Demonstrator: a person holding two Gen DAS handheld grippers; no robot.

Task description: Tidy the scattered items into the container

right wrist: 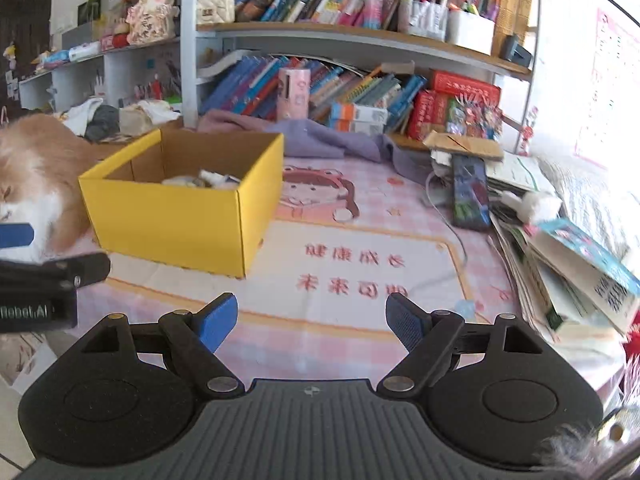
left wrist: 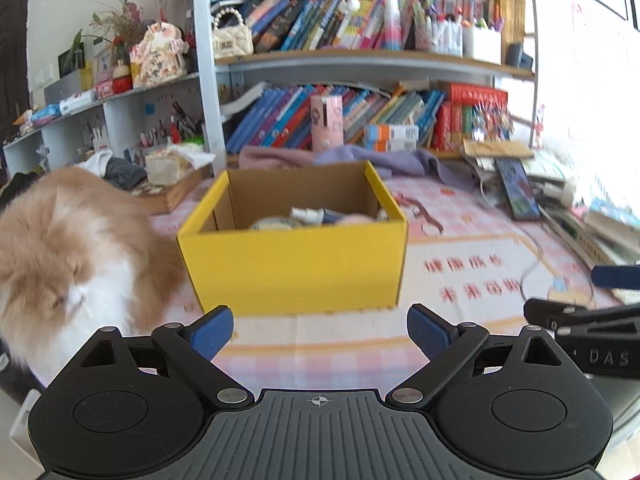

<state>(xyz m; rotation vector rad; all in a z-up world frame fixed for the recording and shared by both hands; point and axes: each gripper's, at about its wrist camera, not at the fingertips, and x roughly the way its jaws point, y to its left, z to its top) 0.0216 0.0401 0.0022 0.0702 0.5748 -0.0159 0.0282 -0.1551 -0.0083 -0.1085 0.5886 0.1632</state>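
Left wrist view: left tool (left wrist: 320, 330) spread wide, nothing between its ribbed blue pads, aimed at the yellow cardboard box (left wrist: 294, 258) on the pink checked surface (left wrist: 460, 280); small items (left wrist: 316, 216) already lie inside. A fluffy ginger-and-white cat (left wrist: 64, 256) sits just beside the box. Right wrist view: right tool (right wrist: 312, 322) also wide and empty, box (right wrist: 176, 224) ahead to the left. Tidying looks near done; next calls for spotting leftover loose pieces, minding the cat.
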